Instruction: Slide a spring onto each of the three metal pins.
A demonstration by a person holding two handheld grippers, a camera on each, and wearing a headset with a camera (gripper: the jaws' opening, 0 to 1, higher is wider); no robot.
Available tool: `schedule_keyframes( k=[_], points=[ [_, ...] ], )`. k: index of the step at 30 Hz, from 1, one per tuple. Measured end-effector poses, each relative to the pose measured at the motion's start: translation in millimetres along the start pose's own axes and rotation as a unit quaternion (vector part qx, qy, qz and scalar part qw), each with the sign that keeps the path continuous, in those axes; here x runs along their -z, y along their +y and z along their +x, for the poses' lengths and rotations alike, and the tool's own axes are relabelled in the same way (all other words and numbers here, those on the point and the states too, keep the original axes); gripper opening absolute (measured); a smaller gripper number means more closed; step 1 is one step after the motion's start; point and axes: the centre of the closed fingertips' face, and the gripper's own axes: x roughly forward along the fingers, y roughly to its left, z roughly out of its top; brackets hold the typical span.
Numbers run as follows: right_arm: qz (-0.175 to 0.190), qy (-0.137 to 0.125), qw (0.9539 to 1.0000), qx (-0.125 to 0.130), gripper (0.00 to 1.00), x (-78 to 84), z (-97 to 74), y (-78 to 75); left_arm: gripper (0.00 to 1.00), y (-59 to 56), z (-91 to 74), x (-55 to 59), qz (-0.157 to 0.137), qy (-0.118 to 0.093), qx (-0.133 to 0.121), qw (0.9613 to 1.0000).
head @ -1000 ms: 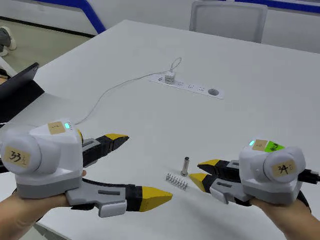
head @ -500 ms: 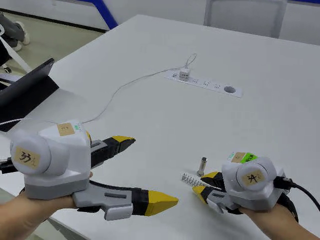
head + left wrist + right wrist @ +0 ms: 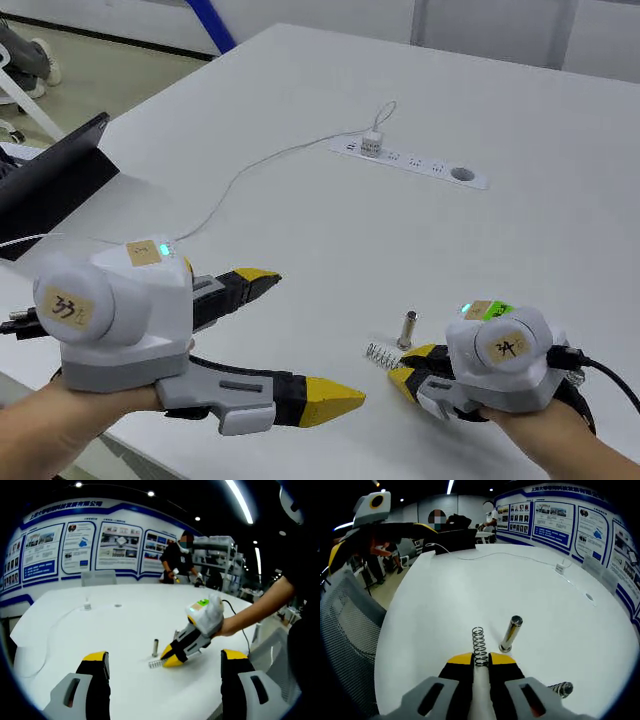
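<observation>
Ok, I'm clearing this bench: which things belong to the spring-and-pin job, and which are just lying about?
Job: spring, pinched in the right gripper; upright metal pin.
Lying about: power strip, white charger, dark tablet.

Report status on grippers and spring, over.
Left gripper open, off to the side. Right gripper shut on spring end, beside upright pin. Nothing between spring and pin.
</observation>
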Motion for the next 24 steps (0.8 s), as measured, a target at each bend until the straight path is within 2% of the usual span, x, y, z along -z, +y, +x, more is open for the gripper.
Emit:
schedule_keyframes(
  k=[7,10,15,21,24],
  points=[
    [0.019,0.003,0.9998,0.001,0.11,1.4,-1.1,-0.4,0.94,-3.9,-0.3,-2.8,0.009,0.002,0.0,1.0],
    [0.022,0.002,0.9998,-0.003,0.11,0.3,-8.1,3.0,0.93,-7.3,-0.5,-5.5,0.018,0.003,0.001,0.9998],
    [0.004,-0.025,0.9995,-0.019,0.11,-15.9,-30.0,14.8,0.89,-11.4,1.3,-6.3,0.025,0.005,0.012,0.9996],
    [-0.059,-0.05,0.9966,-0.027,0.11,-41.8,-67.5,23.3,0.81,-23.4,8.3,-8.2,0.041,0.013,0.04,0.9983],
    [-0.07,-0.059,0.9953,-0.033,0.11,-53.3,-85.4,29.7,0.77,-29.4,11.4,-8.2,0.042,0.016,0.053,0.9976]
  ],
)
